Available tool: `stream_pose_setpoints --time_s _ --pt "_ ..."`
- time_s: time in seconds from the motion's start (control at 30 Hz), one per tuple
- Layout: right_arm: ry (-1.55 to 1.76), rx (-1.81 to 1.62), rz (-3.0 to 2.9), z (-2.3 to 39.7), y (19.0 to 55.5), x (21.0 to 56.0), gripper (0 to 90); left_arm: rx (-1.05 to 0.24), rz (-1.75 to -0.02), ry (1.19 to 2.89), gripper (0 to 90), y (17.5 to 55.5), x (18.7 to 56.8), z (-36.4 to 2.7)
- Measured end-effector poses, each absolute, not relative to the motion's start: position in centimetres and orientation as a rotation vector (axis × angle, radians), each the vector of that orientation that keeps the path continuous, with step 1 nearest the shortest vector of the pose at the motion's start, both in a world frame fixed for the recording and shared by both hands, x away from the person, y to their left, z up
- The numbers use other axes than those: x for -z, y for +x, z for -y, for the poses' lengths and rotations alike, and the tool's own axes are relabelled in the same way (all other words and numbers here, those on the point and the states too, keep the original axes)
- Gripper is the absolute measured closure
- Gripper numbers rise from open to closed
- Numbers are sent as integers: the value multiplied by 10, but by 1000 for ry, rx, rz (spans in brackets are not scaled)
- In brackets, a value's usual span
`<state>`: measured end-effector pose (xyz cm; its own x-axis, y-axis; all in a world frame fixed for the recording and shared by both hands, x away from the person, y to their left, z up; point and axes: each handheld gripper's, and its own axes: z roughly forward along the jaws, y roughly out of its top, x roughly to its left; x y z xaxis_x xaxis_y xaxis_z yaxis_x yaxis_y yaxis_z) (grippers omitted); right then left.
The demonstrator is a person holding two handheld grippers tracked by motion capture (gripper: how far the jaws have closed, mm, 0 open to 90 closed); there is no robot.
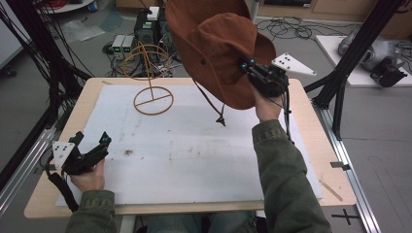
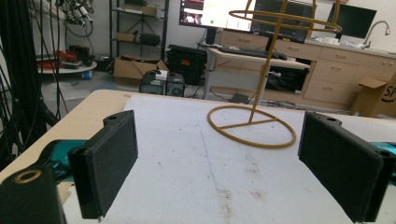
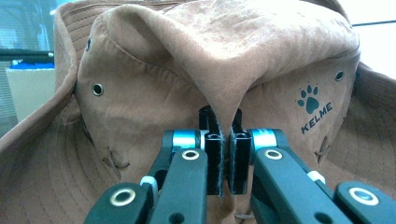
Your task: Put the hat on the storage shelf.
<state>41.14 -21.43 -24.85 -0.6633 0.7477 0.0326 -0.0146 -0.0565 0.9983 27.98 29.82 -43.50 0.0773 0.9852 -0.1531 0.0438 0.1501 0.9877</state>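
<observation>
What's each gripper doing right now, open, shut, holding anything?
Left gripper: open, holding nothing, low over the white mat.
Right gripper: shut on a fold of the brown hat, lifted above the table.

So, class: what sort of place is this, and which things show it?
Probably a lab or workshop: cable bundles hang at the side, equipment boxes sit on the floor, and monitors stand on a desk behind the table.

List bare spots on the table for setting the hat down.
Free: the white mat between the left gripper and the person's right sleeve, and in front of the wire stand. Crowded: the far left around the stand, and far right under the hat held by the right gripper.
</observation>
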Motion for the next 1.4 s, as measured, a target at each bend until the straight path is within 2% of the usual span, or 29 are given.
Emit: stream_pose_setpoints --time_s 1.07,1.4 --pt "676 -1744 -1870 28 494 202 887 -996 -1235 1127 127 279 435 -299" --pt "704 -1644 -1980 0 508 216 887 -1012 -1233 1127 127 276 436 -300"
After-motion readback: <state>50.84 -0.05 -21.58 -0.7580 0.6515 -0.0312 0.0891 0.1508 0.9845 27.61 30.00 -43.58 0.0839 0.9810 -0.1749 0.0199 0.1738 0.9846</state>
